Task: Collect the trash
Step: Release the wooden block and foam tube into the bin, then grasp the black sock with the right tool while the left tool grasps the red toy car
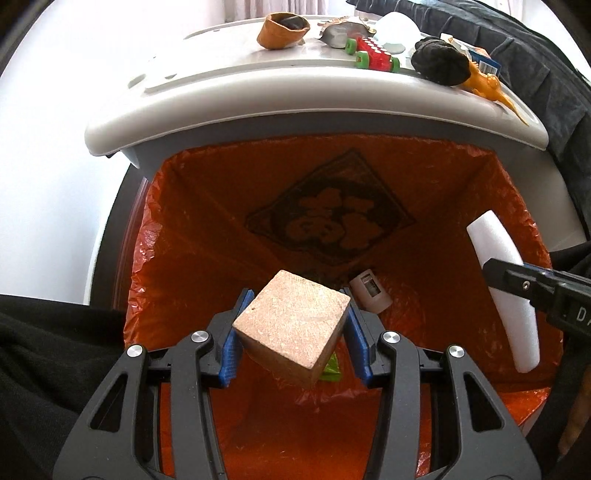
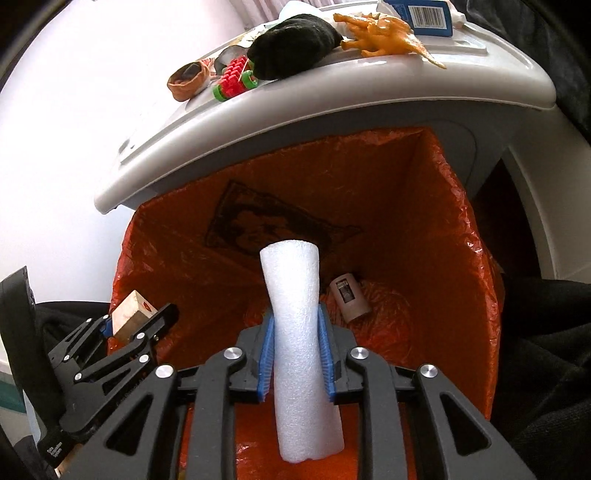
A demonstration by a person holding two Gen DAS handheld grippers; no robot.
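Observation:
My left gripper [image 1: 293, 328] is shut on a tan wooden cube [image 1: 291, 328] and holds it over the open bin lined with an orange bag [image 1: 229, 206]. My right gripper [image 2: 297, 350] is shut on a white foam tube [image 2: 299, 332], also over the bag [image 2: 406, 206]. The foam tube [image 1: 506, 295] and right gripper [image 1: 517, 286] show at the right of the left wrist view. The cube [image 2: 129, 312] and left gripper [image 2: 122, 325] show at the left of the right wrist view. A small grey cylinder [image 1: 371, 291] [image 2: 349, 297] lies at the bag's bottom.
The bin's raised grey lid [image 1: 258, 96] carries an orange cup [image 1: 282, 29], a red toy block with green wheels [image 1: 373, 53], a black cloth ball [image 1: 441, 61], an orange toy dinosaur [image 2: 384, 35] and a blue box [image 2: 421, 13]. A green scrap [image 1: 330, 369] lies in the bag.

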